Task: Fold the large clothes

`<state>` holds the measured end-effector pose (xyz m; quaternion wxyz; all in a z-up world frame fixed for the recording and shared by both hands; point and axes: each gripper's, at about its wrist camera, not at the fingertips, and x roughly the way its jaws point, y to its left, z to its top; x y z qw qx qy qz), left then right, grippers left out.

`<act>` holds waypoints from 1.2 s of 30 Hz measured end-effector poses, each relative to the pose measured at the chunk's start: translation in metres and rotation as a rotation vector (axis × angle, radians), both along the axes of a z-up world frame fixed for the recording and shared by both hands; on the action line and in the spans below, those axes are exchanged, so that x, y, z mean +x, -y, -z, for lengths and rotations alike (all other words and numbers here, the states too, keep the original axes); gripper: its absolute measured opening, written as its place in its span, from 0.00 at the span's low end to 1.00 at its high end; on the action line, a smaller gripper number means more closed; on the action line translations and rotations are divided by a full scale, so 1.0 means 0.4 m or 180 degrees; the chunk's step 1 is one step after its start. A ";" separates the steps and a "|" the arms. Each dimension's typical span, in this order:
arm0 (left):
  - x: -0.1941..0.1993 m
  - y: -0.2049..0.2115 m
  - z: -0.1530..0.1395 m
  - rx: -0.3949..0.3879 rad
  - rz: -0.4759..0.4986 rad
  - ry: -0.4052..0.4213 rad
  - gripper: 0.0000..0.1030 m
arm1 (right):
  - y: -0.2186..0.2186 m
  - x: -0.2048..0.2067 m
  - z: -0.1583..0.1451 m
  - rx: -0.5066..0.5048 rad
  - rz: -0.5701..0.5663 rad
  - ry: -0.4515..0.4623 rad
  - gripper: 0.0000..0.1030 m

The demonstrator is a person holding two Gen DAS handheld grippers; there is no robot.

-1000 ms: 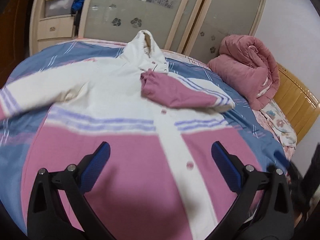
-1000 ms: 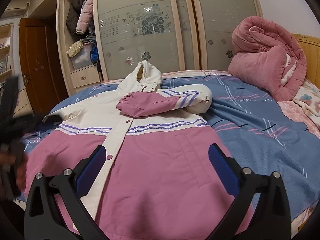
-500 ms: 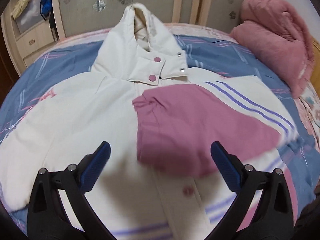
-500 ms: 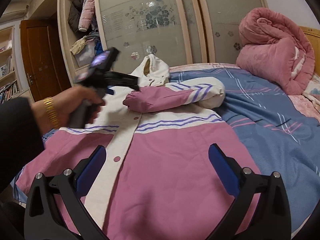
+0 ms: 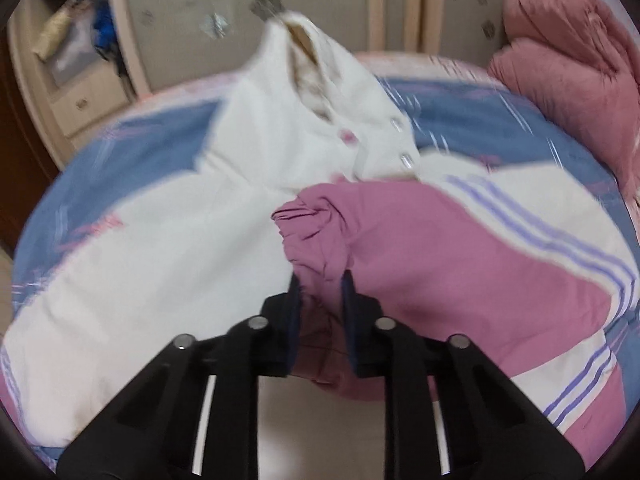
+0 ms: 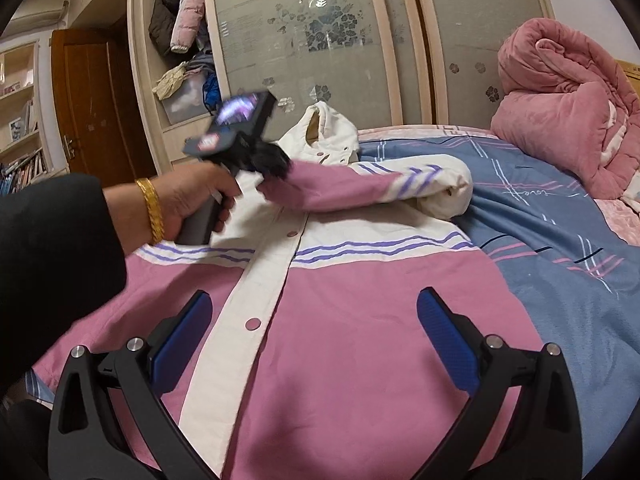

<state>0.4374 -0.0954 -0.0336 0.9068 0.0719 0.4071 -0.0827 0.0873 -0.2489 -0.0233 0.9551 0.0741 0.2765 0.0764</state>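
Two tongs, left tongs [image 5: 320, 280] closing on pink cuff [image 5: 316, 232], right tongs [image 6: 316, 340] spread.

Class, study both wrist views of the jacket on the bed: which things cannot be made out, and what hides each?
- Jacket's other sleeve: right wrist view, covered by the person's dark sleeve.
- Cuff edge: left wrist view, pinched inside the closing left gripper.
- Jacket hem: right wrist view, behind the open right gripper, cut by the frame.
- Wardrobe shelf contents: left wrist view, motion-blurred.
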 end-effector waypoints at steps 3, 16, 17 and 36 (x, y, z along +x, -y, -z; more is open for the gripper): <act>-0.021 -0.052 -0.058 0.0230 -0.0127 0.0309 0.15 | -0.008 0.008 0.008 -0.0013 -0.0022 -0.0042 0.99; -0.076 -0.259 0.073 0.1119 -0.0581 0.0257 0.98 | -0.061 0.024 0.028 -0.0077 -0.0189 -0.0104 0.99; -0.081 -0.267 0.086 0.1140 -0.0611 0.0276 0.98 | -0.062 0.025 0.028 -0.0076 -0.0201 -0.0103 0.99; -0.879 -0.324 -0.062 -0.0399 -0.0292 0.0879 0.98 | 0.034 -0.043 0.017 -0.0158 0.0151 -0.0019 0.99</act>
